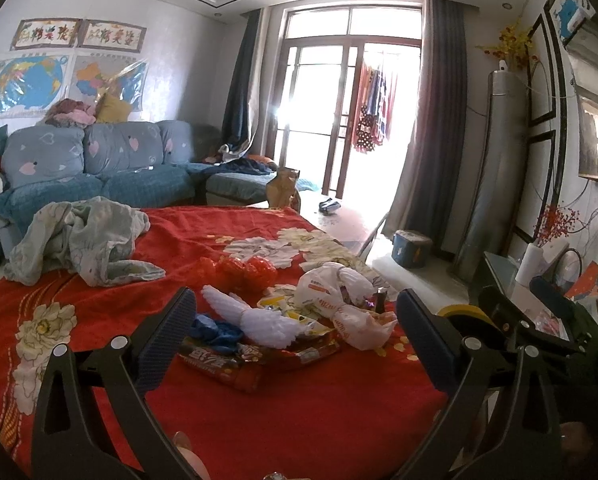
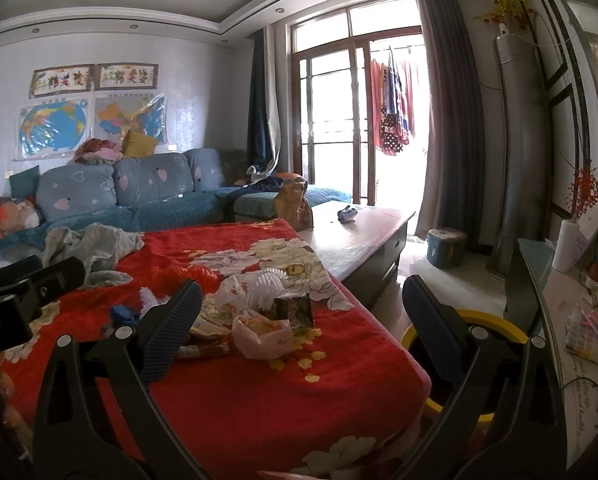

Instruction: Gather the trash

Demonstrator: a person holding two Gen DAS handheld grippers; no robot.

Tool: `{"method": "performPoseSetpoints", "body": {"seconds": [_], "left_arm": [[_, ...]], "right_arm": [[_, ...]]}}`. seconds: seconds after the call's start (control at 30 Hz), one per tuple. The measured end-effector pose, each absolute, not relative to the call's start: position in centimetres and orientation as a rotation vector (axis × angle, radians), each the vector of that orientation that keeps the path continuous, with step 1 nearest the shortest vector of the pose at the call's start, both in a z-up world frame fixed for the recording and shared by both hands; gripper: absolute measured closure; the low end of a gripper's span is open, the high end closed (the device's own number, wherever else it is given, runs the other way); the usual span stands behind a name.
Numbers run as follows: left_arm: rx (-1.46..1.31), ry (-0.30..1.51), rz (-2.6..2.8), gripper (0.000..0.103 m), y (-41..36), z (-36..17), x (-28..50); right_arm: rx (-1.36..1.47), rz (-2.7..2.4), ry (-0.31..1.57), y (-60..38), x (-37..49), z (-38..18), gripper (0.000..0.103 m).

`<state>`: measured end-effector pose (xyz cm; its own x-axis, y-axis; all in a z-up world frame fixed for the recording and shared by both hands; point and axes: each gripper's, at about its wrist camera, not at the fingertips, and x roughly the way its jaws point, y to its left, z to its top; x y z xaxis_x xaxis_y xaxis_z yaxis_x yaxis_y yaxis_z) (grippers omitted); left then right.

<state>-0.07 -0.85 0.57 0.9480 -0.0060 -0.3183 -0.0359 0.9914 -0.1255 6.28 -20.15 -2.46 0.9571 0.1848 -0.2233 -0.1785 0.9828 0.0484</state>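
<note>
A heap of trash lies on a red flowered blanket (image 1: 299,420): a white plastic bag (image 1: 331,292), white foam netting (image 1: 255,316), a red snack wrapper (image 1: 235,364), a blue scrap (image 1: 215,330) and orange-red netting (image 1: 239,270). My left gripper (image 1: 295,320) is open and empty, its jaws either side of the heap, just short of it. In the right wrist view the heap shows a pinkish plastic bag (image 2: 263,336) and a dark packet (image 2: 295,310). My right gripper (image 2: 299,312) is open and empty above the blanket's right edge. A yellow-rimmed bin (image 2: 495,320) stands beside the blanket, below the right finger.
A crumpled pale cloth (image 1: 83,240) lies at the blanket's far left. A low table (image 2: 363,236) with a brown paper bag (image 2: 295,204) stands beyond. A blue sofa (image 1: 99,168) lines the wall. A cluttered glass shelf (image 2: 571,312) runs along the right. The other gripper's body (image 2: 19,292) is at left.
</note>
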Motion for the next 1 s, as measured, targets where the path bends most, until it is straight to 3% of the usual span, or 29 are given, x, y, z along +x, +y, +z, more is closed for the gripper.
{"method": "performPoseSetpoints", "body": {"seconds": [1.0], "left_arm": [[-0.156,0.363,-0.016,0.006,-1.2,-0.1,1.1]], "right_arm": [[0.030,0.174,0.266,-20.2,7.1,-3.1,0.011]]}}
